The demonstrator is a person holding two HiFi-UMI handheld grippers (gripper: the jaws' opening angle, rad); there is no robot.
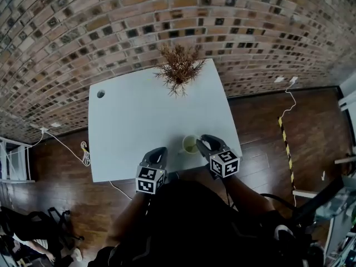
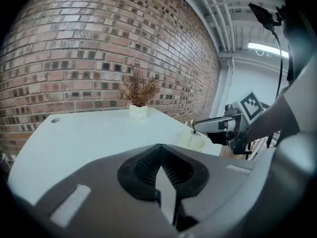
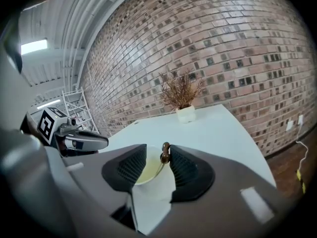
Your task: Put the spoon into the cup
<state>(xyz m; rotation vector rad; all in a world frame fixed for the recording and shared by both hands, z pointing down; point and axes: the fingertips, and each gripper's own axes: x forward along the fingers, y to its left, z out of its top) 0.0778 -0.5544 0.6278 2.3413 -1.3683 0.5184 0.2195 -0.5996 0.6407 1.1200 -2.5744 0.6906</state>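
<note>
While the head view looks steeply down on the white table point(image 1: 133, 132), it shows the cup point(image 1: 189, 144) near the front edge. The right gripper point(image 1: 206, 140) reaches it and the left gripper point(image 1: 158, 151) is alongside, but the spoon is too small to make out. The left gripper view shows its own jaws closed together on nothing, with the cup off to the right. Only the right gripper view shows the spoon point(image 3: 165, 155) standing in the cup between jaws held wide, its brown tip close to one pad. A dried plant point(image 1: 179, 68) stands at the far edge, well apart.

Soft even light, heavy fisheye warp, dark corners.
</note>
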